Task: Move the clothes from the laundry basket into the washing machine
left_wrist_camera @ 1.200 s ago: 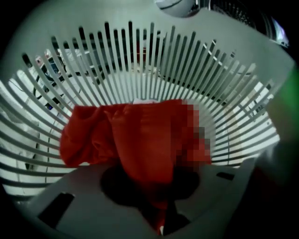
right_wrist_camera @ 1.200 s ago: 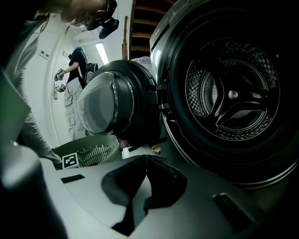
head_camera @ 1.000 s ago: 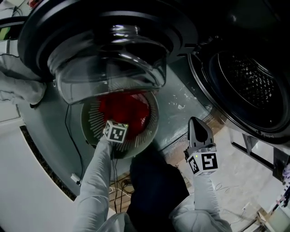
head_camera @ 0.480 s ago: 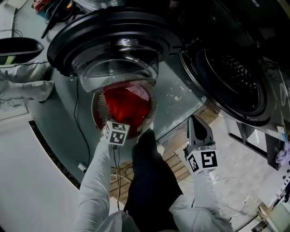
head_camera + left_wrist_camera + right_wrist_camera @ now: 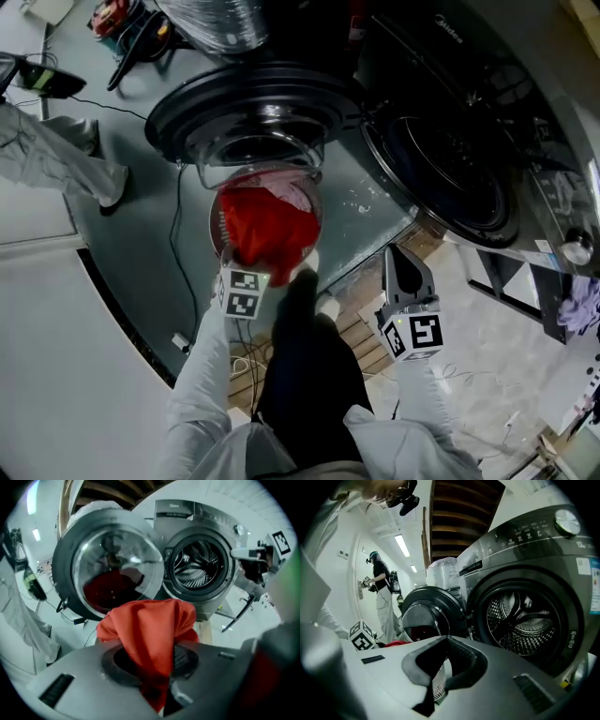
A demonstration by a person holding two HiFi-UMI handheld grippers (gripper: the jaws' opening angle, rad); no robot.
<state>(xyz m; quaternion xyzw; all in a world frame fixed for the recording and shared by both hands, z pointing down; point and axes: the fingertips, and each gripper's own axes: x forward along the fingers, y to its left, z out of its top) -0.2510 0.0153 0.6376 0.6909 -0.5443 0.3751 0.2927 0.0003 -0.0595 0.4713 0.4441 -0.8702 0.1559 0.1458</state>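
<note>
Left gripper (image 5: 157, 693) pinches the red garment (image 5: 150, 630), the open washer drum (image 5: 197, 569) lies far-right of it, and the right gripper (image 5: 433, 691), jaws together and empty, sits nearer the drum.

Drum mouth (image 5: 197, 566) open and unobstructed, swung-out door (image 5: 187, 112) beside it, partly overhanging laundry basket (image 5: 221, 228)

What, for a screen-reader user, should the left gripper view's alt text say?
The left gripper is shut on a red garment that bunches above its jaws. Behind it stands the washing machine with its glass door swung open.
</note>
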